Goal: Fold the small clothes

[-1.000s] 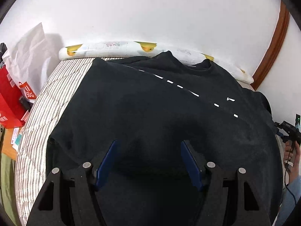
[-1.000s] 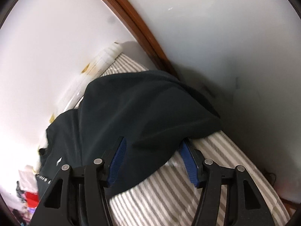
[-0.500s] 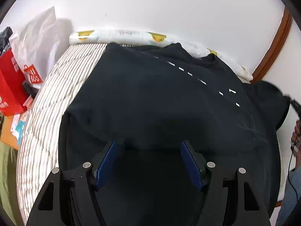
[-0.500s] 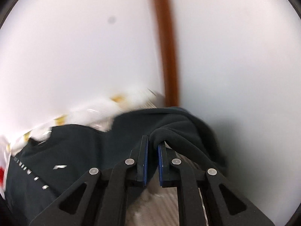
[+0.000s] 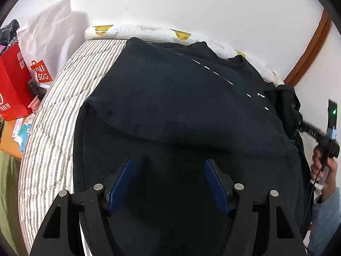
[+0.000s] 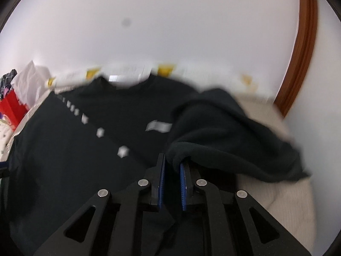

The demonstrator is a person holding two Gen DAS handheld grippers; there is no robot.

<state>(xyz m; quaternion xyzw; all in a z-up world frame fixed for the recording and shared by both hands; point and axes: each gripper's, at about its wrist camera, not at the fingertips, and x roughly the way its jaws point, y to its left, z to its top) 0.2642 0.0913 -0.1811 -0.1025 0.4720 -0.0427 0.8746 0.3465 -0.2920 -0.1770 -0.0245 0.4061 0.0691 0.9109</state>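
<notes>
Progress: early stage judged; black sweatshirt (image 5: 170, 106) laid flat on bed (image 5: 57, 132), one sleeve (image 6: 223, 136) being brought in over the body, no finished fold seen yet.
Done: near left side appears turned in, a fold edge seen across the lower body in left wrist view; not certain.
Left: right sleeve to be laid flat, then body folded up, as judged.
Garment loc: spread over striped bed cover, neck end toward the wall, just beside a white/yellow patterned roll (image 5: 138, 32).
Garment look: dark, thick, fleecy fabric; white dashed diagonal line (image 5: 213, 72) across chest, small white logo (image 6: 158, 126); sleeve bunched and lifted.
Right hand-held gripper (image 6: 171, 170): narrow gap, jaws opening; sleeve cuff fabric seen between the pads and held up by them.
Left hand-held gripper (image 5: 168, 181): jaws wide apart, hovering over lower body; nothing pinched, contact w/ fabric can't be told.
Blur: right wrist view smeared, details approx.
Side clutter: red shopping bag (image 5: 10, 89), white bag (image 5: 49, 42) beside the bed.
</notes>
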